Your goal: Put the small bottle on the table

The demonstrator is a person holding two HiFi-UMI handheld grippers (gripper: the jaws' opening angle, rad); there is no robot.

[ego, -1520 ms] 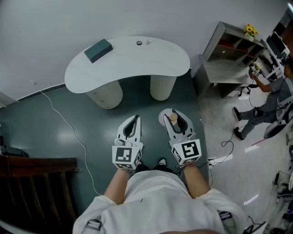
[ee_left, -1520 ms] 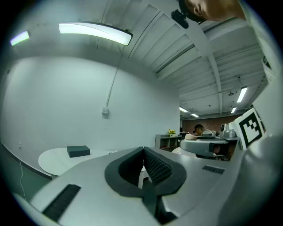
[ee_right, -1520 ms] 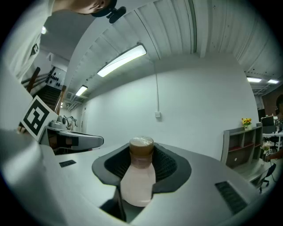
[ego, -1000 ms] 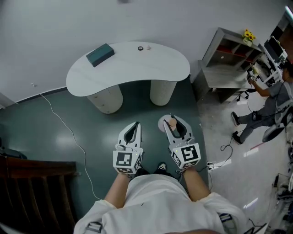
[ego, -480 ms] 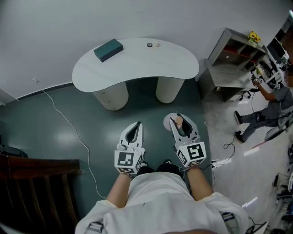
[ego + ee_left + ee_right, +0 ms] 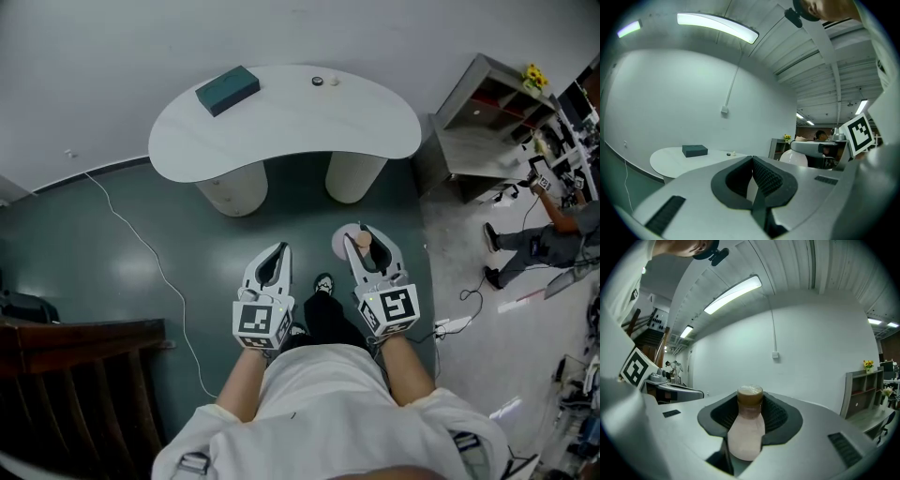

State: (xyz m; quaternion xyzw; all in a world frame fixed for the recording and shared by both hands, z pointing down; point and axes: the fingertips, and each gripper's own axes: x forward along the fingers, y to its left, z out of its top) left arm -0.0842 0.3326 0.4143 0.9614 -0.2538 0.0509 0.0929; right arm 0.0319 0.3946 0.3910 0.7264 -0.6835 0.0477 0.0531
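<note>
The right gripper [image 6: 367, 242] has its jaws clamped on the small bottle [image 6: 746, 427]. They grip its body with the brown cap upward, probably so it can be set down standing. The bottle is carried over the floor, well apart from the white counter [image 6: 281, 131] ahead. The left gripper [image 6: 274, 258] holds nothing, jaws together, and seems to have no part in this step. There are one bottle, two grippers and one counter, which bears one dark teal box [image 6: 228, 90] and two tiny objects [image 6: 318, 82].
</note>
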